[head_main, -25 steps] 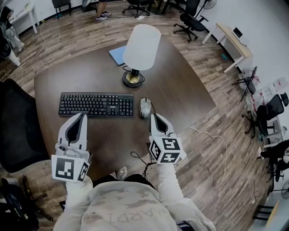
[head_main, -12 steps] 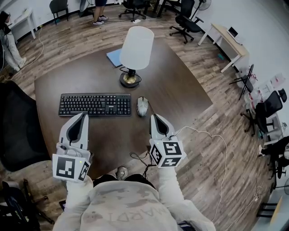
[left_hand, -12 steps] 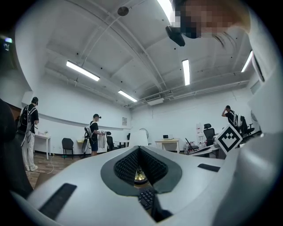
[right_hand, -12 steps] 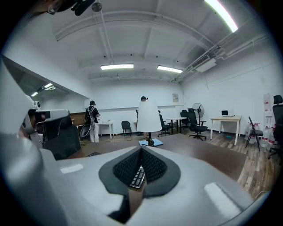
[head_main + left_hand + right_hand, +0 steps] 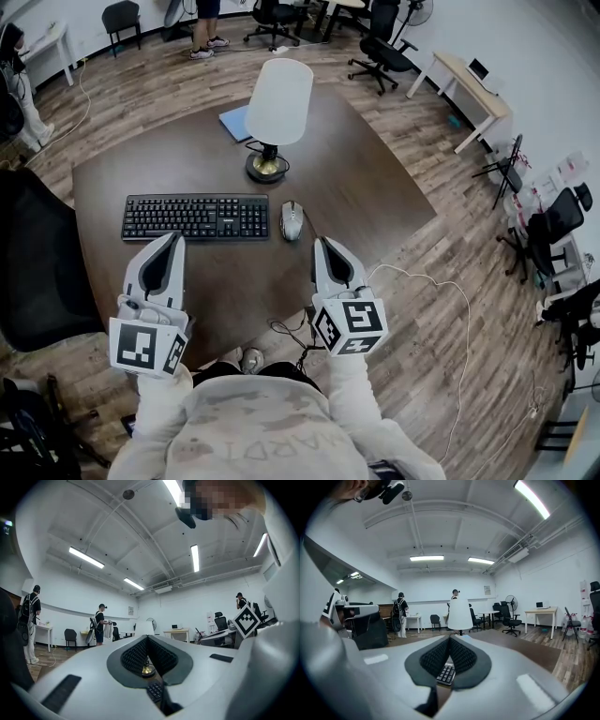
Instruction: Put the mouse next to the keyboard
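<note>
Head view has the grey mouse (image 5: 292, 220) lying on the bench (image 5: 375, 197) just ahead of the right gripper (image 5: 324, 245) fingers and slightly to their left, just beside the right end of the black keyboard (image 5: 195, 217), which sits ahead of the left gripper (image 5: 172, 240). Both pairs of fingers are pressed together with nothing between them. I'd judge the mouse light, rigid and smooth-shelled, so liable to slip; pinching across its two long flanks looks safest

mouse (image 5: 292, 220) right of keyboard (image 5: 195, 217), seemingly apart, lamp (image 5: 274, 117) behind
</note>
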